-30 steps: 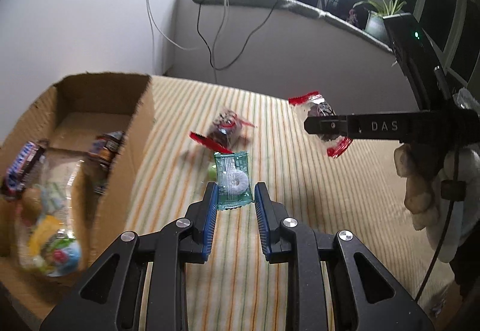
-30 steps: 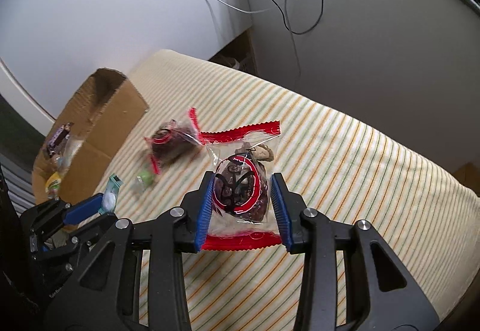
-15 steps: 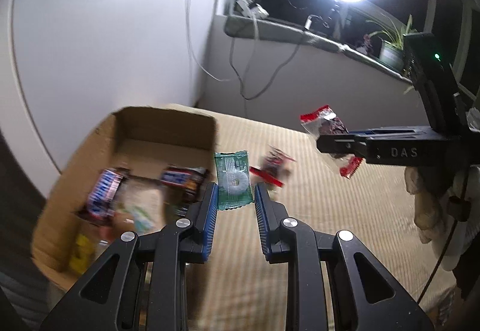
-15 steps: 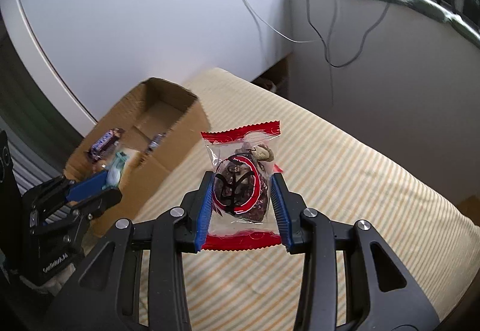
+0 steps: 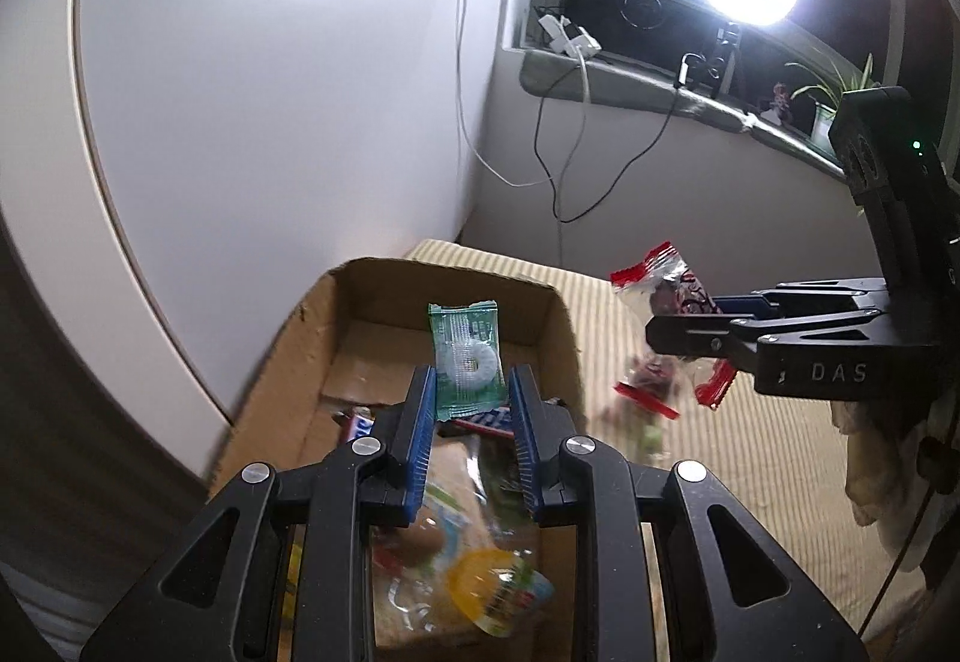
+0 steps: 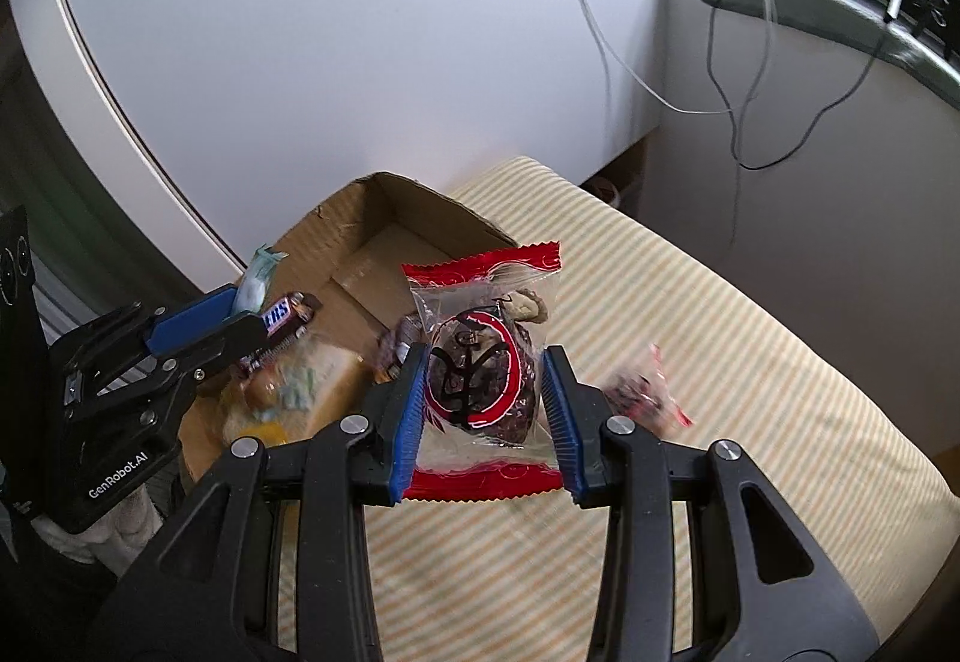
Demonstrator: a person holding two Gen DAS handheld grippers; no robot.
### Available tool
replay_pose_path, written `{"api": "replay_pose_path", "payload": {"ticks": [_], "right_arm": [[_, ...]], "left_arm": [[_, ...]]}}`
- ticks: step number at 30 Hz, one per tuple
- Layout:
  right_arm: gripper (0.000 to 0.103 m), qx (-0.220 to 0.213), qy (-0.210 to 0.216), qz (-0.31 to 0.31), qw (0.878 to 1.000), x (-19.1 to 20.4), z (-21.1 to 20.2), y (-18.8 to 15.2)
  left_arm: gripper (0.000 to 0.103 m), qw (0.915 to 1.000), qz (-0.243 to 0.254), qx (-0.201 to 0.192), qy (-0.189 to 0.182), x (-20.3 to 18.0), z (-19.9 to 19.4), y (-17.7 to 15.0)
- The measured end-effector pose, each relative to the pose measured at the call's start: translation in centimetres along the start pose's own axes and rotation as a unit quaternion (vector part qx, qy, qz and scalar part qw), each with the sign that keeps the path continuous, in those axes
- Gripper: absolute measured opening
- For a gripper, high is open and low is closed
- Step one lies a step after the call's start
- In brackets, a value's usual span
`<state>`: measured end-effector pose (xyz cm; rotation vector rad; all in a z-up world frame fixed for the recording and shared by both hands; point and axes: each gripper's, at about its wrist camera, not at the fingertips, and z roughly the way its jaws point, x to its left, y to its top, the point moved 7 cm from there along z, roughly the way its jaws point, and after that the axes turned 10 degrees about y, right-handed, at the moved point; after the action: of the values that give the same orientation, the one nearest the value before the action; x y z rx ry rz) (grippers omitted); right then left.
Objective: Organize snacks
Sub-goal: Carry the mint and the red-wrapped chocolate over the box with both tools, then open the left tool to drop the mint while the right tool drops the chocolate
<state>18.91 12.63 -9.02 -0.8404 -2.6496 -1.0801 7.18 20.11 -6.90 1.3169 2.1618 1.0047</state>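
Both tongs carry a snack toward the box; sorting is partly done.

The left tongs (image 5: 471, 404) are closed on a green candy packet (image 5: 465, 356) above the cardboard box (image 5: 558, 314), which already holds several snacks. The right tongs (image 6: 487, 410) pinch a red-edged snack bag (image 6: 480, 356) just right of the box. At least one more red wrapper (image 6: 642, 392) lies blurred on the striped bed (image 6: 750, 362); the box contents are smeared and partly hidden behind the tongs.
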Motion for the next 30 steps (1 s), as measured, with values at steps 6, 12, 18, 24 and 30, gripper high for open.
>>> {"api": "replay_pose_path", "payload": {"ticks": [6,12,18,24,30], "right_arm": [[0.039,0.007,0.012,0.001,1.0,0.5,2.3,1.3],[0.039,0.016,0.021,-0.002,1.0,0.9,4.3,2.1],[0.039,0.022,0.032,-0.004,0.999,1.0,5.6,2.7],[0.039,0.031,0.038,-0.011,0.999,1.2,6.6,2.9],[0.039,0.035,0.04,-0.017,0.998,1.4,7.0,3.0]], "left_arm": [[0.023,1.0,0.003,0.004,0.006,0.8,1.1,0.4],[0.023,0.9999,0.004,0.007,0.011,1.4,1.9,1.1],[0.023,0.9998,0.003,0.012,0.016,1.8,2.6,1.7],[0.023,0.9997,-0.001,0.016,0.018,2.1,3.0,1.8],[0.024,0.9995,-0.006,0.02,0.023,2.5,3.1,1.7]]}}
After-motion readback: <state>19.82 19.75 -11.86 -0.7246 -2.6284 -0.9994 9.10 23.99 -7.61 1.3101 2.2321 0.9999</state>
